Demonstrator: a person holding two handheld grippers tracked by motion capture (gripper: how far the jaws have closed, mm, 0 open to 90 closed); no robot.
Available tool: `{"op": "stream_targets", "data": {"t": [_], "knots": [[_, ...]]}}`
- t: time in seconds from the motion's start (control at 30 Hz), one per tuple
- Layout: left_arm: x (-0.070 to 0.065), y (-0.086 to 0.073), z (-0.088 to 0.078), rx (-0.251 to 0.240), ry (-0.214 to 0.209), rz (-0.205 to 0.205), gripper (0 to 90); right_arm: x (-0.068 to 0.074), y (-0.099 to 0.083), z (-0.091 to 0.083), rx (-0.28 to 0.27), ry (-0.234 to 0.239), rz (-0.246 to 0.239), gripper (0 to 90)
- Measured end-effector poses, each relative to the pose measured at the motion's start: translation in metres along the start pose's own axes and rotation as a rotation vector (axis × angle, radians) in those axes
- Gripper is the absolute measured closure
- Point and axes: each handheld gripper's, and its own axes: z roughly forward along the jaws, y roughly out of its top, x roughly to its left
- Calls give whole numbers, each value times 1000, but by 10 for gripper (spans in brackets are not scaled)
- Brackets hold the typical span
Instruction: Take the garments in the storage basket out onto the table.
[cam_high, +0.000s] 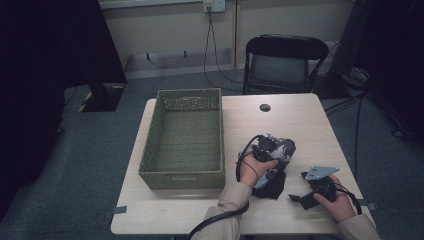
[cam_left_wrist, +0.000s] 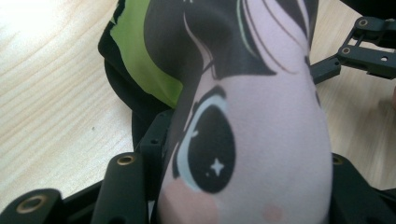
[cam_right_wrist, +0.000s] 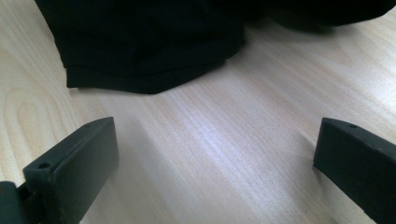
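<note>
Item: soft printed cushion (cam_left_wrist: 261, 140), pale pink fabric bearing a large cartoon eye, black hair-like markings and a lime-green patch, with a black cloth underside (cam_right_wrist: 149, 42). Location — on the light wood-grain table (cam_high: 295, 125), right of centre on the person's side, just right of the basket. In the high view the cushion (cam_high: 277, 155) lies under the left hand (cam_high: 255, 167), its black part spilling toward the table's near edge.

Left gripper (cam_left_wrist: 224, 186): black two-jaw tool, its jaws standing on either side of the cushion's bulging pink face; the fabric fills the gap between them and presses against both — clamped on the cushion. The other tool's black linkage shows at the upper right of the left gripper view.

Right gripper (cam_right_wrist: 215, 154): black two-jaw tool with a grey three-cornered plate (cam_high: 320, 172), held low over the table, near the cushion's black cloth. Jaws wide apart, bare wood between them, the cloth edge lying just ahead.

Also present: olive-green woven rectangular basket (cam_high: 182, 175) on the table's left half; black folding chair (cam_high: 285, 62) beyond the far edge.
</note>
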Motion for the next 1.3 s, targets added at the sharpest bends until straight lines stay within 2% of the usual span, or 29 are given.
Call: {"op": "stream_targets", "data": {"t": [0.13, 0.47, 0.73, 1.0, 1.07, 1.2, 1.3], "knots": [[1, -2, 1, -13, -4, -17, 477, 0, 0, 0, 0, 0, 1, 0], [-2, -4, 5, -6, -3, -6, 440, 0, 0, 0, 0, 0, 1, 0], [-3, -6, 6, -18, -1, -1, 379, 0, 0, 0, 0, 0, 1, 0], [-4, -3, 3, -17, 1, -20, 239, 0, 0, 0, 0, 0, 1, 0], [-4, -2, 2, -12, -6, -35, 166, 0, 0, 0, 0, 0, 1, 0], [-5, -2, 0, -21, -10, -53, 122, 0, 0, 0, 0, 0, 1, 0], [-5, -1, -4, -29, -33, -60, 87, 0, 0, 0, 0, 0, 1, 0]]}}
